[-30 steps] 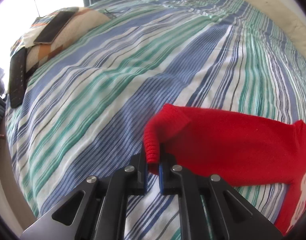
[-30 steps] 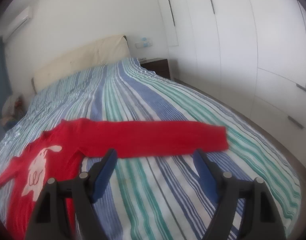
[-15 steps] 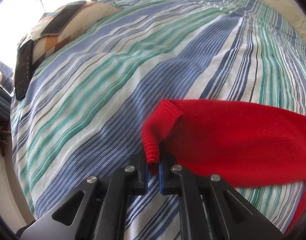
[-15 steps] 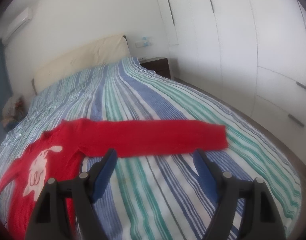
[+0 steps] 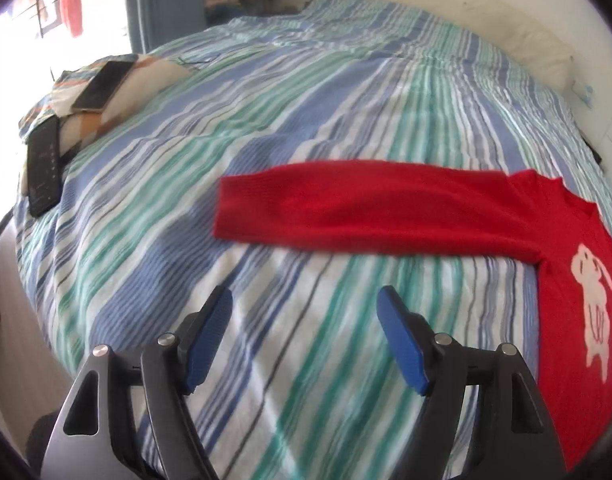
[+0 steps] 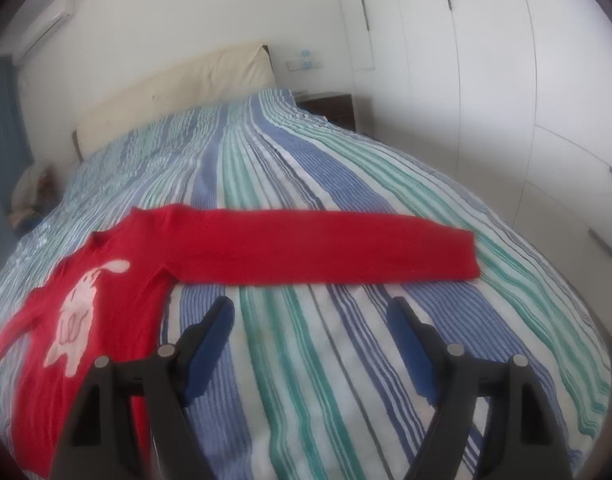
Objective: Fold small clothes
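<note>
Left wrist view: the red sweater (image 5: 386,208) is spread flat, nothing folded yet; left gripper (image 5: 306,336) jaws, just opened, are empty; right gripper (image 6: 312,340) is spread empty.

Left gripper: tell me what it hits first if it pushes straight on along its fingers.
Probably the striped bedspread. The left gripper, jaws just opened and empty, points down at bare sheet, short of the red sweater's sleeve. Depth is hard to judge, so the sleeve would come only on a flatter path.
</note>
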The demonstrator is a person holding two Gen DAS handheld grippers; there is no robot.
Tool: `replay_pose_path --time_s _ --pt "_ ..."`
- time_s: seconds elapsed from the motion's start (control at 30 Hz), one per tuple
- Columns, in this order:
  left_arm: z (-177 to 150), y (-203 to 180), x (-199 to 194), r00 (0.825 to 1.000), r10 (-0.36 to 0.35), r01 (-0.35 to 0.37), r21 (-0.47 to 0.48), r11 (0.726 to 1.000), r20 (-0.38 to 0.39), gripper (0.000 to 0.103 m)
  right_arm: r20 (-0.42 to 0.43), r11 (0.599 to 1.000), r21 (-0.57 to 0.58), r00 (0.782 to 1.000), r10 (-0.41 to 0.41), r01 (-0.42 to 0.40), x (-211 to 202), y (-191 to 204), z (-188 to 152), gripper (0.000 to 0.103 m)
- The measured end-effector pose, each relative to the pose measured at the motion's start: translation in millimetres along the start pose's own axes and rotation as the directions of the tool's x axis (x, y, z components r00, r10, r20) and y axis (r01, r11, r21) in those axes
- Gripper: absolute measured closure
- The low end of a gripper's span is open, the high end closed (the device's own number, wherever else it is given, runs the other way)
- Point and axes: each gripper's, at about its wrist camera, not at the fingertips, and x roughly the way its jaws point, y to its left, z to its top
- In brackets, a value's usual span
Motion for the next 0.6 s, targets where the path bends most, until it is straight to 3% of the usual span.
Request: replay_pose_path --time_s 0.1,0.17,0.27,0.33,0.4,0.47,0.53,0.6 --pt "-32.8 -43.5 -20.1 0.99 -0.133 0.136 0.114 0.984 -0.04 0.024 -0.033 0.995 -0.073 0.998 0.059 -0.061 -2.7 21.1 -3.8 0.025" --pt "-58.1 -79.5 -34.0 0.978 -0.2 0.209 0.217 0.954 -0.06 0.024 -0.095 0.98 -0.093 0.981 0.169 -0.177 -8.7 41.2 -12.3 0.025" --pt "-96.8 -131.5 -49.9 0.962 -0.261 0.27 0.374 0.887 -0.074 0.021 -0.217 0.927 -0.108 0.918 0.331 -0.359 -23.0 84.8 -40.6 0.025" --pt "-121.6 -156.5 -49.0 0.961 -0.258 0.274 0.456 0.847 -0.099 0.02 -0.277 0.889 -0.153 0.882 0.381 -0.432 -33.0 117.0 -62.8 0.025" --pt "-144.5 -166.2 -36.6 0.973 -0.189 0.228 0.503 0.834 -0.128 0.02 -0.31 0.867 -0.222 0.875 0.371 -0.446 -39.6 142.3 -83.5 0.025" --pt "-158.0 -162.3 -41.1 0.983 -0.175 0.18 0.516 0.837 -0.058 0.018 -0.35 0.858 -0.298 0.884 0.309 -0.418 -35.7 156.8 -105.6 0.025" --pt "-159.8 -160.3 -46.2 0.987 -0.158 0.155 0.532 0.832 -0.04 0.017 -0.429 0.866 -0.335 0.878 0.211 -0.371 -19.5 156.2 -128.5 0.025" --pt "-157.3 -158.0 -50.4 0.986 -0.157 0.159 0.529 0.833 -0.049 0.017 -0.416 0.87 -0.328 0.883 0.216 -0.368 -19.5 144.4 -137.7 0.024"
